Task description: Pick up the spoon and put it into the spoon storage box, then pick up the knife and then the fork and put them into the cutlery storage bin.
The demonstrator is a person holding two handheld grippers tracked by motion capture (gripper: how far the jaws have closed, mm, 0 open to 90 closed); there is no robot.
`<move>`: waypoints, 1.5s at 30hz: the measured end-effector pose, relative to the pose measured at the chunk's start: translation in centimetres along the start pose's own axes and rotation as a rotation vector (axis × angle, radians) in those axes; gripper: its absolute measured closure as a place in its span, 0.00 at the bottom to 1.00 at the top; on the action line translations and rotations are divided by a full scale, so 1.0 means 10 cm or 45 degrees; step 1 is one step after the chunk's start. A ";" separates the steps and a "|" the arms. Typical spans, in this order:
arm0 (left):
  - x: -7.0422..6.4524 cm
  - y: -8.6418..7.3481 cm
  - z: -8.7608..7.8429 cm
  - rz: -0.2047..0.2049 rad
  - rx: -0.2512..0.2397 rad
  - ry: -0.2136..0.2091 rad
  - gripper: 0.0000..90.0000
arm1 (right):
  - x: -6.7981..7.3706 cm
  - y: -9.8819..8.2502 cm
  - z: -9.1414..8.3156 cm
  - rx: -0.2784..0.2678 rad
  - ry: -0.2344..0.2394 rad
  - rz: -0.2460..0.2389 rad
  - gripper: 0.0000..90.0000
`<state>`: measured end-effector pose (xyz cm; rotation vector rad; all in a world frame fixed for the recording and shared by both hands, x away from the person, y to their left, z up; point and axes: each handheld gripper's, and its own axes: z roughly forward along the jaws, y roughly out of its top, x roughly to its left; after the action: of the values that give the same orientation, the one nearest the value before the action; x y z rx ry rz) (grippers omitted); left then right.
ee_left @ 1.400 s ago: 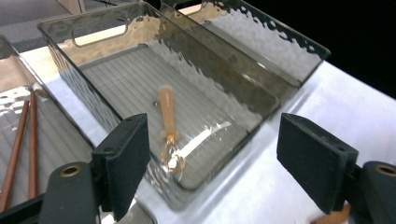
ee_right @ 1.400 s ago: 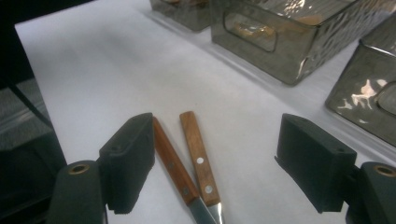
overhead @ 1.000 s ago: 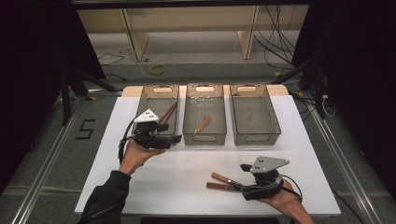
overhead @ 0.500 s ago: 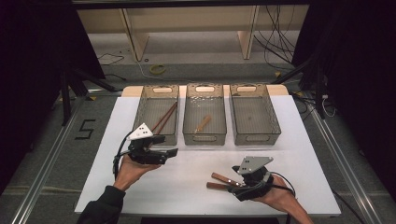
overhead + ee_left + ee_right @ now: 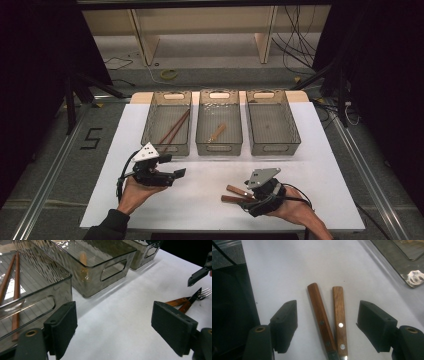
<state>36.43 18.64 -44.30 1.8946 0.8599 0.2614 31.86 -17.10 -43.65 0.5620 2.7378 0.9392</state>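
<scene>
High view: table (image 5: 320, 165) brightly lit from above, surroundings dark at left and right edges. Overall picture soft, slightly grainy. Faint, short shadows under bins (image 5: 218, 148). Left gripper view: white glare on rippled bin wall (image 5: 62, 245) at top, bin shadow falling on table toward camera; near jaws slightly soft, forks (image 5: 186, 302) fairly sharp. Right gripper view: wooden handles (image 5: 329, 320) sharp, even light, dark area at left edge, far top corner blurred.

Jaws wide apart over white table (image 5: 120, 322); chopsticks (image 5: 15, 285) in nearest bin (image 5: 53, 293); wooden-handled forks (image 5: 187, 302) ahead.
</scene>
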 end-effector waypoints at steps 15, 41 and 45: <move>-0.07 -0.08 -0.05 0.032 -0.011 0.023 0.21 | 0.01 0.04 0.08 0.077 0.024 -0.051 0.39; -0.06 -0.21 -0.08 0.034 -0.023 0.035 0.21 | 0.08 0.03 0.29 0.296 0.000 -0.180 0.63; -0.06 -0.21 -0.08 0.038 -0.018 0.030 0.21 | 0.08 0.04 0.32 0.338 0.008 -0.180 0.67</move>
<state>34.60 19.34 -45.64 1.8959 0.8443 0.3079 32.20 -14.74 -45.97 0.3989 2.8827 0.5498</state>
